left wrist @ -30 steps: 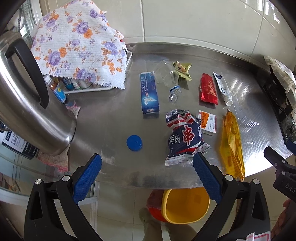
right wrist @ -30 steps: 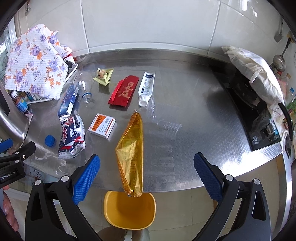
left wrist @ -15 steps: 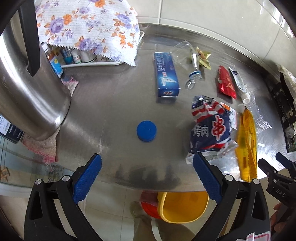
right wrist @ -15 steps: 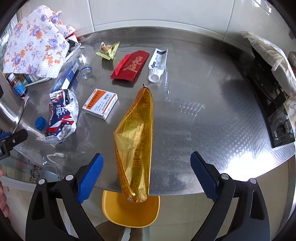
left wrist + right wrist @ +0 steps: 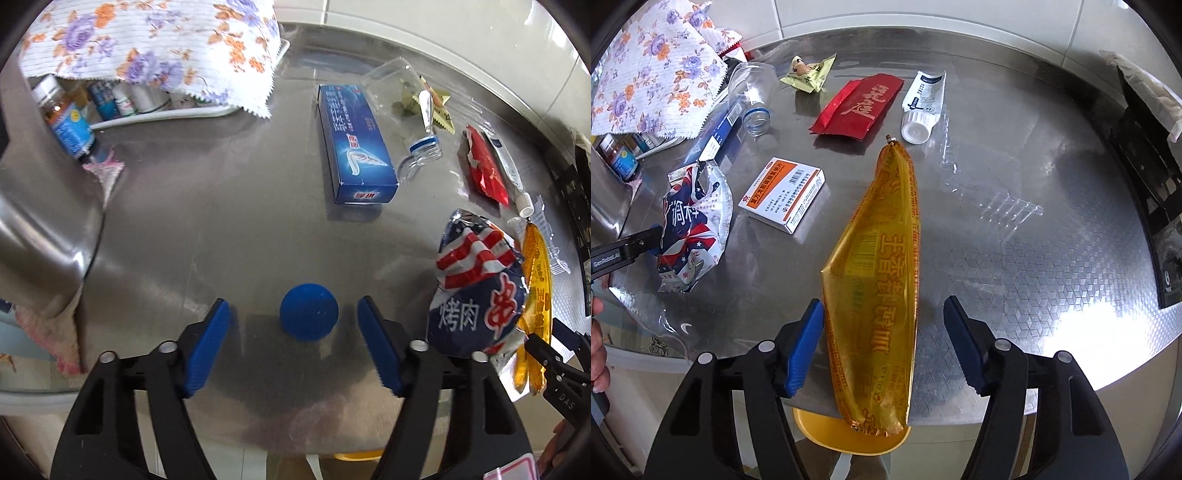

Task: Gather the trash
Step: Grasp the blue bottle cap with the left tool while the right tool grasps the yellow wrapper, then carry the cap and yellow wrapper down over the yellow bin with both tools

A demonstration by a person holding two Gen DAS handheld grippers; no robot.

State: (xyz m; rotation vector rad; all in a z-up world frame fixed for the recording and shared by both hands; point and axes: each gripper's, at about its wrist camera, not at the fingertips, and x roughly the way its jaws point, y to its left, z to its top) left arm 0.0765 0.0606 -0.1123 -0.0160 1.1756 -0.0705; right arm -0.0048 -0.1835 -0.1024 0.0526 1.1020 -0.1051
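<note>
A blue bottle cap (image 5: 308,316) lies on the steel counter between the open fingers of my left gripper (image 5: 293,325), with gaps on both sides. A long yellow wrapper (image 5: 882,288) lies across the counter's front edge between the open fingers of my right gripper (image 5: 882,332); its left pad (image 5: 805,343) is close to the wrapper. The wrapper also shows in the left wrist view (image 5: 535,295). A blue-red snack bag (image 5: 476,291), also in the right wrist view (image 5: 694,225), lies between the two.
Further back lie a blue toothpaste box (image 5: 354,147), a clear bottle (image 5: 751,99), a red packet (image 5: 864,103), a white tube (image 5: 921,103), an orange-white medicine box (image 5: 783,194) and a green wrapper (image 5: 809,72). A yellow bin (image 5: 849,435) stands below the counter edge. A steel pot (image 5: 37,221) is left.
Both grippers moved forward and down to the counter. The left one now straddles the blue cap, the right one the yellow wrapper. Both have narrowed their opening.
</note>
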